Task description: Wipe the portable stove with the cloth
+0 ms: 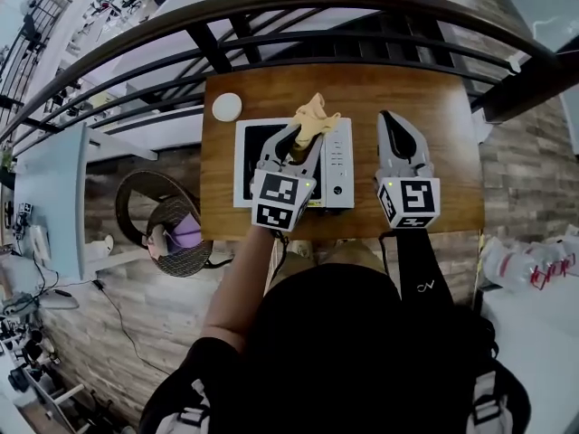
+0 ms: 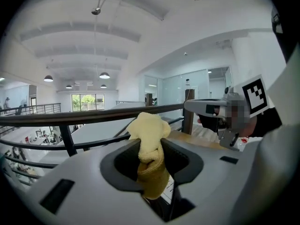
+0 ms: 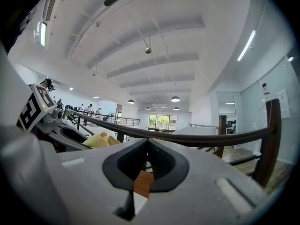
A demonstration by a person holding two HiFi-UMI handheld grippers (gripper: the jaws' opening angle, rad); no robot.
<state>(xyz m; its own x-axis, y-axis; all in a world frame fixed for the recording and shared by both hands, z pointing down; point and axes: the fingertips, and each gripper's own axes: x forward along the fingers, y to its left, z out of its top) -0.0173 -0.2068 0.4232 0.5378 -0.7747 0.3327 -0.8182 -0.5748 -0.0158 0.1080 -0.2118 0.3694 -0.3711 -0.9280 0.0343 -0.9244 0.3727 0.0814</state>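
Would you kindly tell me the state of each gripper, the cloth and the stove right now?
left gripper: shut on the yellow cloth, over the portable stove.
right gripper: shut, empty, over the wooden table.
yellow cloth: bunched, pinched between the left jaws.
portable stove: flat on the wooden table.

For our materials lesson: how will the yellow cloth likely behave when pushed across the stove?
Probably floppy: the cloth bunches and folds where the left gripper pinches it. Likely light, since its free end stands up above the jaws.
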